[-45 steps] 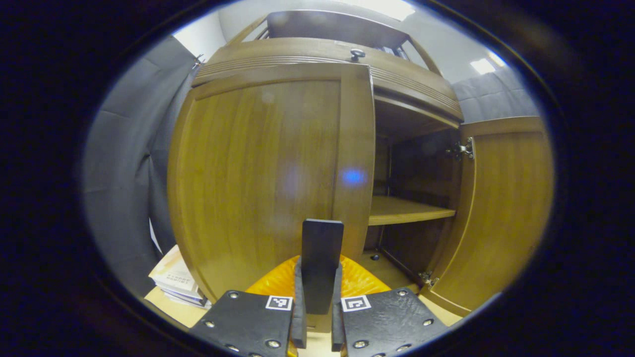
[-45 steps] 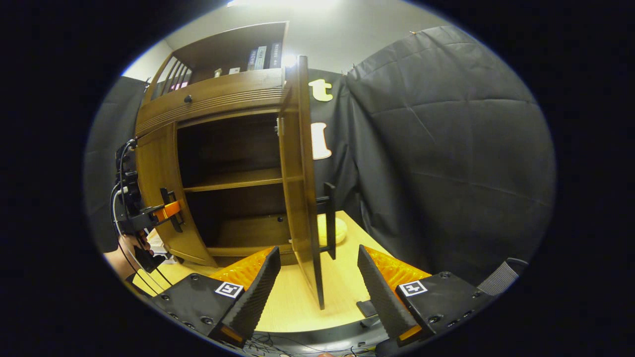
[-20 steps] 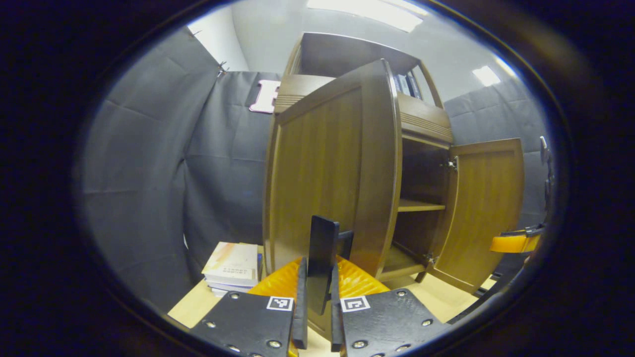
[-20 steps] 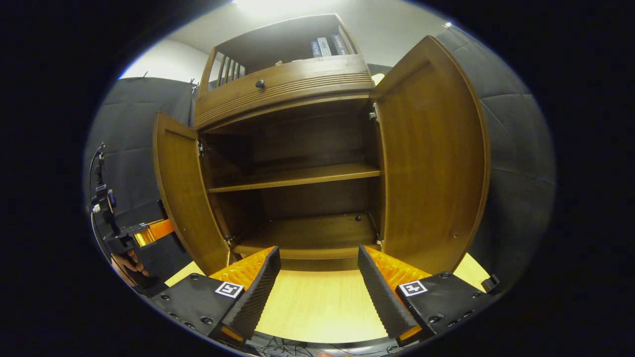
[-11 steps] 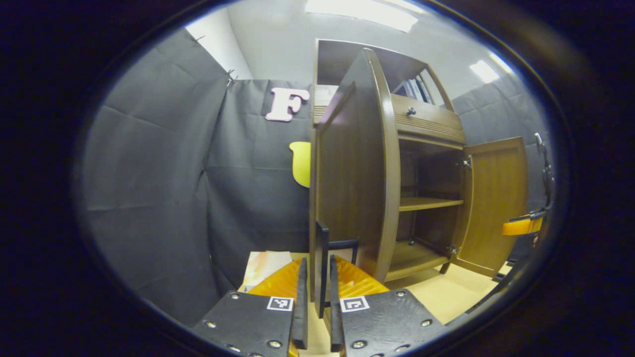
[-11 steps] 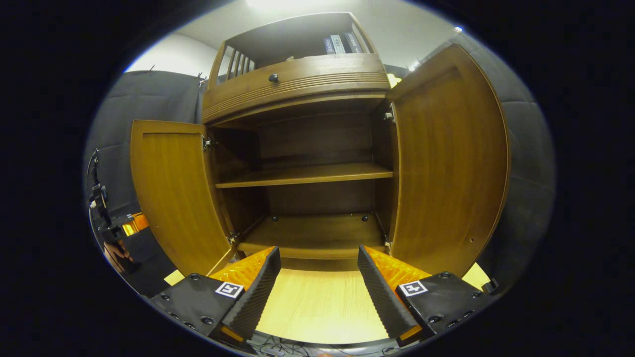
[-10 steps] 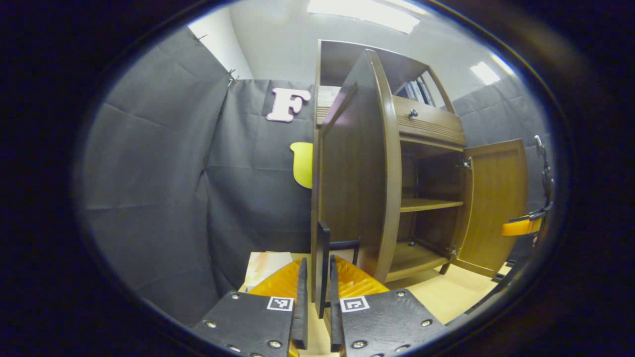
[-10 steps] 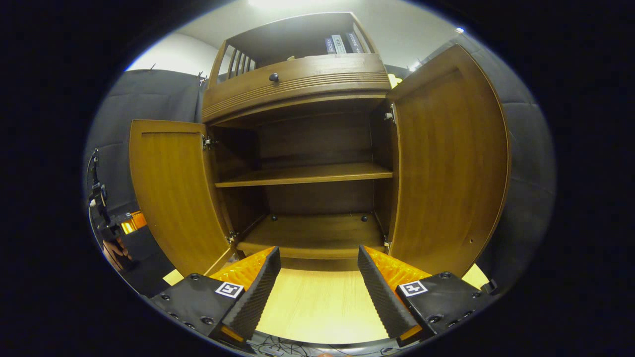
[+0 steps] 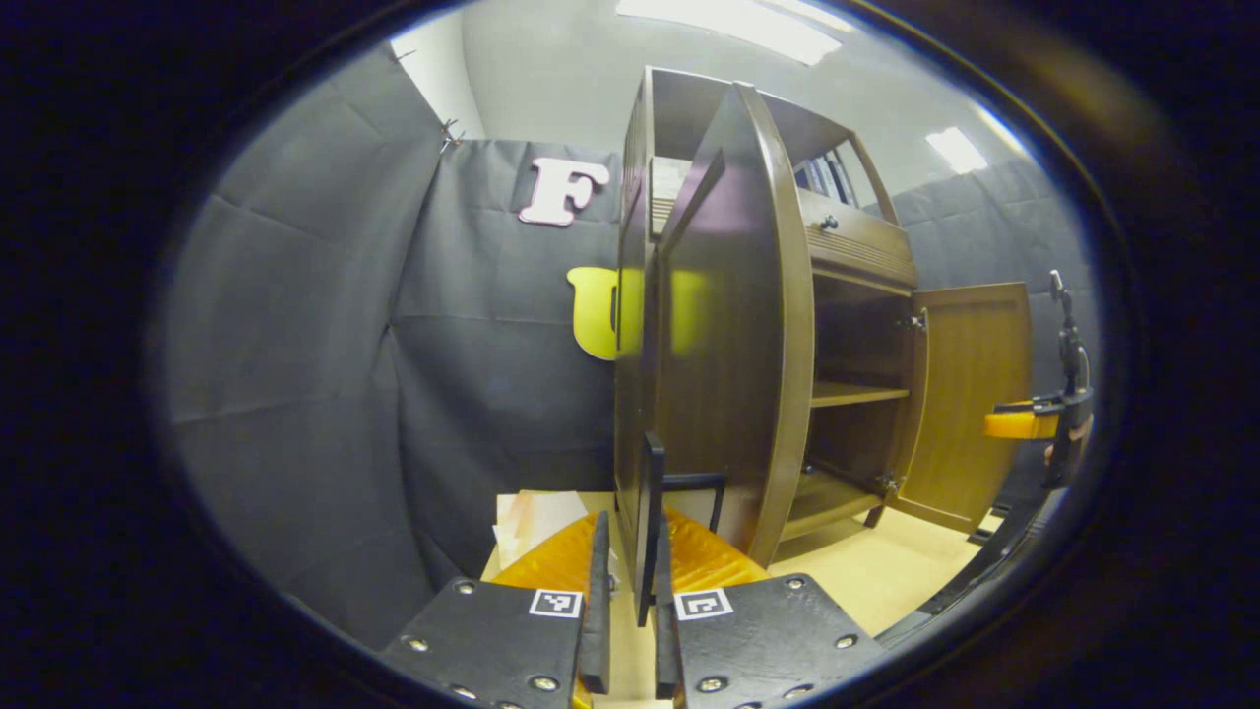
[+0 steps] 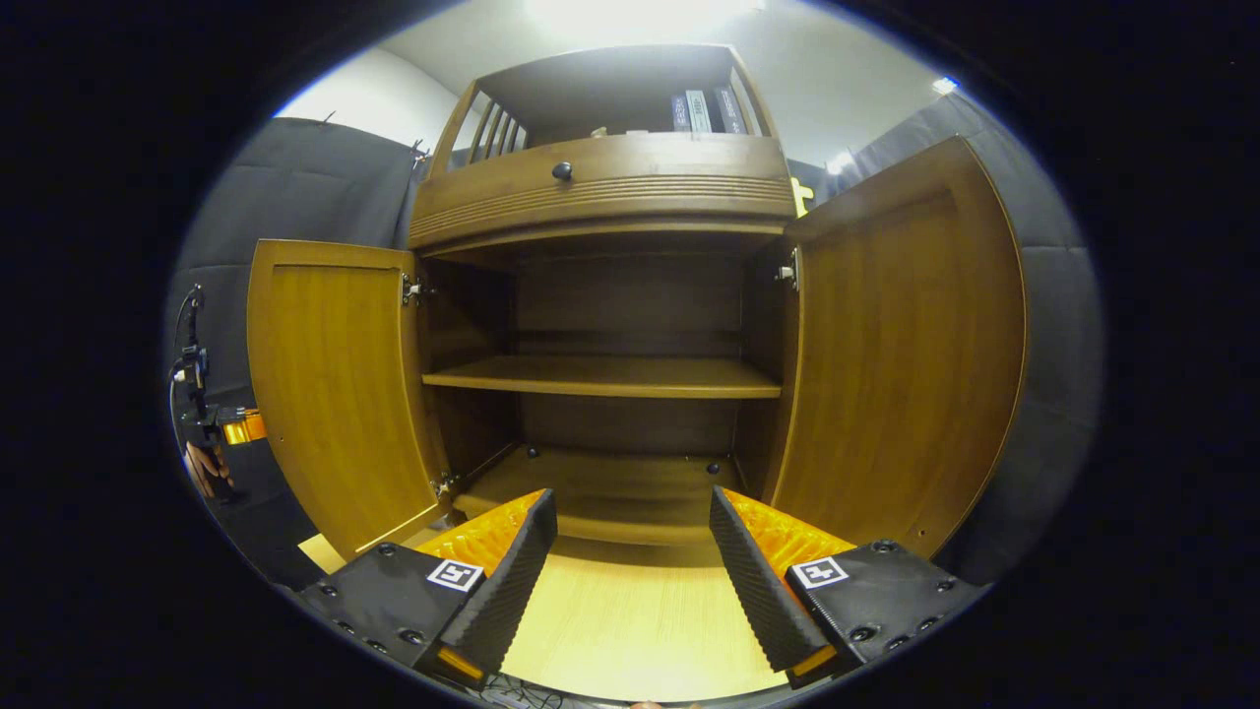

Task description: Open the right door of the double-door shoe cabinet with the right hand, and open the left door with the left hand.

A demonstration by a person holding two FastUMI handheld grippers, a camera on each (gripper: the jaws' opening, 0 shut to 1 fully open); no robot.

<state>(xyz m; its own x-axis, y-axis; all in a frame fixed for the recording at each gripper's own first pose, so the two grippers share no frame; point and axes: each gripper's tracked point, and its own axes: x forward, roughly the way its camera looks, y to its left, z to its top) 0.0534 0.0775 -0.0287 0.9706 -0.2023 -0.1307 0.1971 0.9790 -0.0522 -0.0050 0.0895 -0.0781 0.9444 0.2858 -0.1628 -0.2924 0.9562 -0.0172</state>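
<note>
The shoe cabinet [image 10: 600,197] stands on the counter [image 10: 630,620] with both doors swung wide, its shelf [image 10: 605,376] and floor bare. Two seconds ago the left door [image 9: 733,325] lay flat against the cabinet front; now, in the left gripper view, it is seen nearly edge-on, turned well out from the cabinet. The left hand-held gripper [image 9: 627,611] is clamped on the door's dark handle [image 9: 650,522], both fingers pressing its bar. In the right gripper view that same door [image 10: 330,394] stands left of the cabinet opening, and the right door [image 10: 901,354] stands right of it, having gone from edge-on to fully open. The right hand-held gripper [image 10: 625,576] hangs in front of the cabinet with its fingers apart and nothing between them.

Judged from this, both openings look essentially done. What remains is likely only for the left hand-held gripper to release the handle and back away.
</note>
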